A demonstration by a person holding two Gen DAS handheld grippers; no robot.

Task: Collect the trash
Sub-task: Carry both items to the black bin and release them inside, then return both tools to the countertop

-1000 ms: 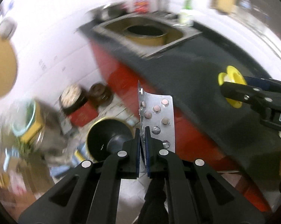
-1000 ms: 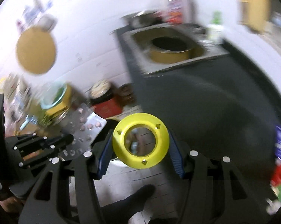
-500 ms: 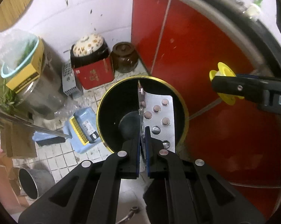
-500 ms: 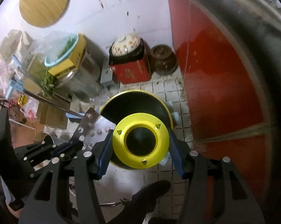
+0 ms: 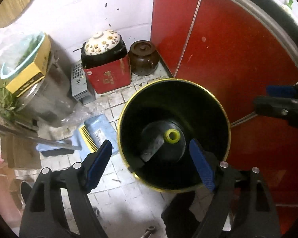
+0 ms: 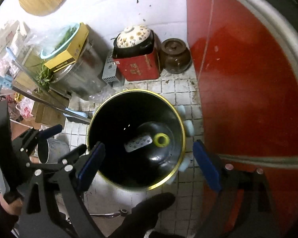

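A black bin with a gold rim stands on the tiled floor below both grippers. A silver pill blister pack and a yellow spool lie at its bottom, side by side. My left gripper is open and empty above the bin; it also shows in the right wrist view. My right gripper is open and empty above the bin; its fingers show at the right edge of the left wrist view.
Red cabinet doors stand right of the bin. A red box with a floral-lidded pot, a brown jar, a steel drum, a blue dustpan and a small metal pot crowd the floor at left.
Both grippers opened. The blister pack and the yellow spool dropped from them into the bin.
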